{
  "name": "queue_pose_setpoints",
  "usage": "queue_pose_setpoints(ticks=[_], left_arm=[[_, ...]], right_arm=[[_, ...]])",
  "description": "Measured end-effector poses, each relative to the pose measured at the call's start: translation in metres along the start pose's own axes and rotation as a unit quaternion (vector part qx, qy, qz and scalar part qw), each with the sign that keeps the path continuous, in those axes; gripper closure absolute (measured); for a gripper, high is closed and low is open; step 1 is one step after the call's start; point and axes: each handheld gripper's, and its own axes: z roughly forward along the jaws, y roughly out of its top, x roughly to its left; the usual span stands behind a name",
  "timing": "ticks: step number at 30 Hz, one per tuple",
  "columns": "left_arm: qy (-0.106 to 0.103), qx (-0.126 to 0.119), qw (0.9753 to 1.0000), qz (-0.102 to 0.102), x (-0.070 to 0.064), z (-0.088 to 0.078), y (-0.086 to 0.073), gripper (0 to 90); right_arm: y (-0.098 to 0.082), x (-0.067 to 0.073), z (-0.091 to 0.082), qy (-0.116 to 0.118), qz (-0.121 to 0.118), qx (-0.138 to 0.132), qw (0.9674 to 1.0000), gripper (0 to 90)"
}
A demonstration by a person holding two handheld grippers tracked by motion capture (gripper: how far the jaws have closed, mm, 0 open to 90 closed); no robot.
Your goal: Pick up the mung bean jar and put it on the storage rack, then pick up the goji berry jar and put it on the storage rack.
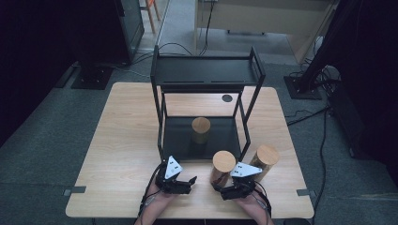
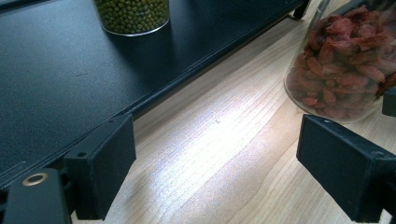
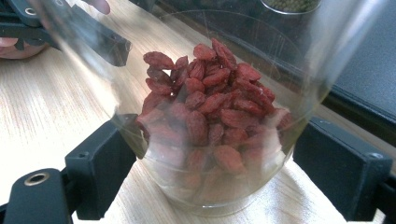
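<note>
Standing at the lower middle of the high view, the jar of red berries sits on the desk between the right gripper jaws, which grasp it; the left gripper jaws are released.

Black two-tier rack mid-table; green-bean jar on lower shelf; third jar right.

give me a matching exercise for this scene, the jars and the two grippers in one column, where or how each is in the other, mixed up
Things:
1. jar of green beans
2. jar of red berries
3. third jar
4. left gripper

Places or states:
a. between the jaws of the right gripper
b. on the lower shelf of the black rack
c. open over bare table
d. on the table at the far right

Pairs: 1-b, 2-a, 3-d, 4-c
</note>
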Motion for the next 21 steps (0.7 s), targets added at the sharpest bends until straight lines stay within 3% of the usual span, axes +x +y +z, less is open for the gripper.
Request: queue_pose_setpoints(ticks=[12,21], left_arm=[[0.004,0.008,1.0,-0.001,-0.0012,0.0004,-0.0003,12.2],[0.002,0.021,0.9998,0.004,-0.0023,0.0026,0.0005,12.1]], right_arm=[[0.0,0.0025,0.0002,-0.004,-0.012,0.0,0.9999,13.2],[-0.0004,0.0007,-0.0016,-0.008,-0.003,-0.011,0.9999,13.2]])
